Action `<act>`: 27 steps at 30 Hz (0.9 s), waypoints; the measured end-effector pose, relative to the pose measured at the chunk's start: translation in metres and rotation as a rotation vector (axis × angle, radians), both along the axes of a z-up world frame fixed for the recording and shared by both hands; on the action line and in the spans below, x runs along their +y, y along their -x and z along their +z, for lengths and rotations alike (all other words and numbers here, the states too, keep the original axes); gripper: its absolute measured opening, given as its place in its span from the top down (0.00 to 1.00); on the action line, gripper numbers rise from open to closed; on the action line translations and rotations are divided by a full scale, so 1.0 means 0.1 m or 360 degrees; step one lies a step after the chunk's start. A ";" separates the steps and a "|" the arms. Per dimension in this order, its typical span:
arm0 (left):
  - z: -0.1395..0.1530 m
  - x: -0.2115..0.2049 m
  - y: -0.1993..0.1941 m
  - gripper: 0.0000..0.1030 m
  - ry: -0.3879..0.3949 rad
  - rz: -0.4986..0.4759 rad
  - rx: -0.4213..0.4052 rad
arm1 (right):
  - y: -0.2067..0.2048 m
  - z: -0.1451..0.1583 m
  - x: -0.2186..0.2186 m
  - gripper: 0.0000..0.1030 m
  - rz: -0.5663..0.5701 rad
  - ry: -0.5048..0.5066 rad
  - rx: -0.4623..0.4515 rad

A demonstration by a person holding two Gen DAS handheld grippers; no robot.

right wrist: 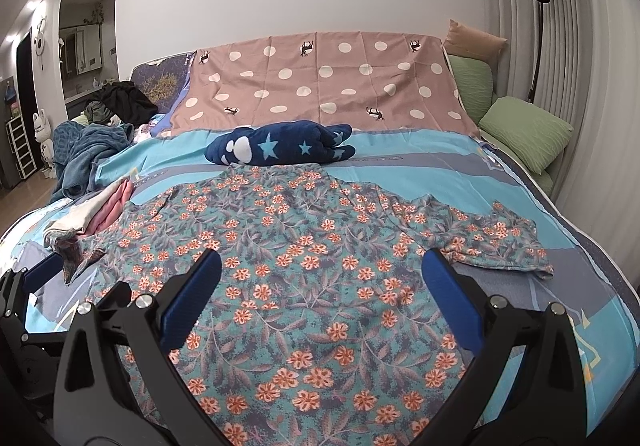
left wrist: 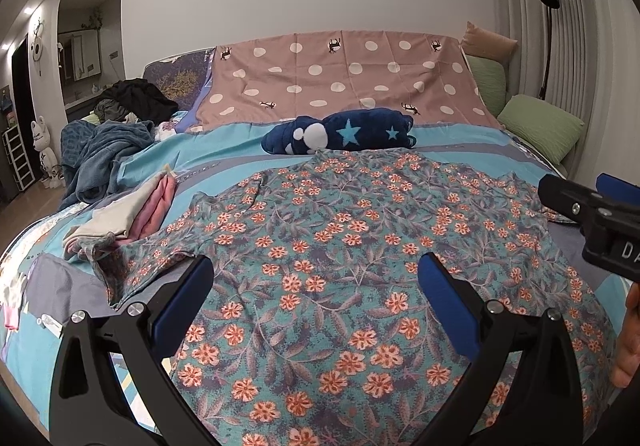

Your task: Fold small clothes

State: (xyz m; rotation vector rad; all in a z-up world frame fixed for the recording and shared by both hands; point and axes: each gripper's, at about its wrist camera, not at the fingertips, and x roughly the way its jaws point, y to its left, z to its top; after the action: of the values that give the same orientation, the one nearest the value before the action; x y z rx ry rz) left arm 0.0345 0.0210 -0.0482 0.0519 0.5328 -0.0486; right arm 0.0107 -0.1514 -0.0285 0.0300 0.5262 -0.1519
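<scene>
The short-sleeved cotton shirt (right wrist: 312,286) is teal with grey-mauve leaves and orange-and-cream flowers all over. The flat bed sheet (right wrist: 400,162) under it is turquoise with grey-blue bands. The draped rectangular cloth (right wrist: 320,82) behind is dusty pink with cream dots and small dark animal figures. The soft plush bundle (right wrist: 280,148) is navy with light-blue stars and white blobs. The plump pillows (right wrist: 524,130) are green; the folded stack of clothes (left wrist: 132,214) is pink and cream. Both grippers show blue pads (left wrist: 184,298) on black frames
</scene>
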 end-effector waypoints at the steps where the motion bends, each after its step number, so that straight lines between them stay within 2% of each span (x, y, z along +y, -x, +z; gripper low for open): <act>1: 0.00 0.02 -0.01 0.01 0.0004 0.0004 0.0005 | -0.01 0.00 0.00 0.02 0.0001 0.0002 0.0003; 22: -0.14 0.36 -0.13 0.01 0.0062 0.0057 0.0062 | -0.23 -0.15 0.17 0.02 0.0017 0.0059 0.0079; 25: -0.12 0.59 -0.15 0.03 0.0110 0.0111 0.0055 | -0.27 -0.16 0.16 0.02 0.0015 0.0081 0.0097; 27: -0.13 0.85 -0.18 0.09 0.0180 0.0177 0.0076 | -0.30 -0.18 0.12 0.02 -0.0003 0.0095 0.0108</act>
State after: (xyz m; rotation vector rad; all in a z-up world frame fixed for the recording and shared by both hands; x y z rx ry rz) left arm 0.0529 0.1062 -0.0615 -0.0895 0.5790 0.0289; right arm 0.0403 -0.1395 -0.0461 -0.0330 0.5892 -0.1709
